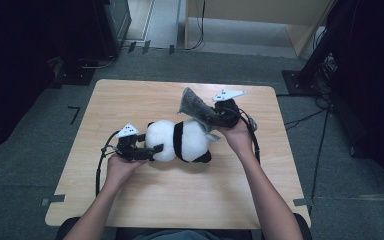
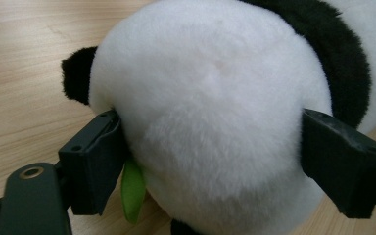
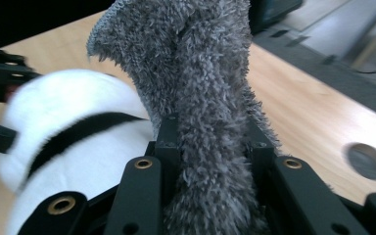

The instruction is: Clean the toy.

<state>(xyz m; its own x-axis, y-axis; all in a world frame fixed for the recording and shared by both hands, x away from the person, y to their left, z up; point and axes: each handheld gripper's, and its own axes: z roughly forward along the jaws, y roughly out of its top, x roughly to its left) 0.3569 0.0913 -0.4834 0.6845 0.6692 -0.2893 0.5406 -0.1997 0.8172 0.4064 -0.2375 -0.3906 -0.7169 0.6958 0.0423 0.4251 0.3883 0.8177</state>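
A plush panda (image 1: 180,141) lies on its side near the middle of the wooden worktop (image 1: 180,195), white rump toward the left gripper (image 1: 152,150), black band across its body.

The left gripper comes in level from the left, low over the worktop. In the left gripper view its fingers (image 2: 95,161) stand on either side of the panda's (image 2: 210,112) round white rump, wide apart with the plush filling the gap; both pads touch the fur and the left one dents it. A small green tag (image 2: 133,188) hangs just beside the left finger.

The right gripper (image 1: 215,116) is above the panda's far side, holding a grey fuzzy cloth (image 1: 195,106) that stands up from it. In the right gripper view its fingers (image 3: 169,139) are clamped on the cloth (image 3: 200,98), which bunches between them and fans out above, with the panda (image 3: 68,127) behind at the left.
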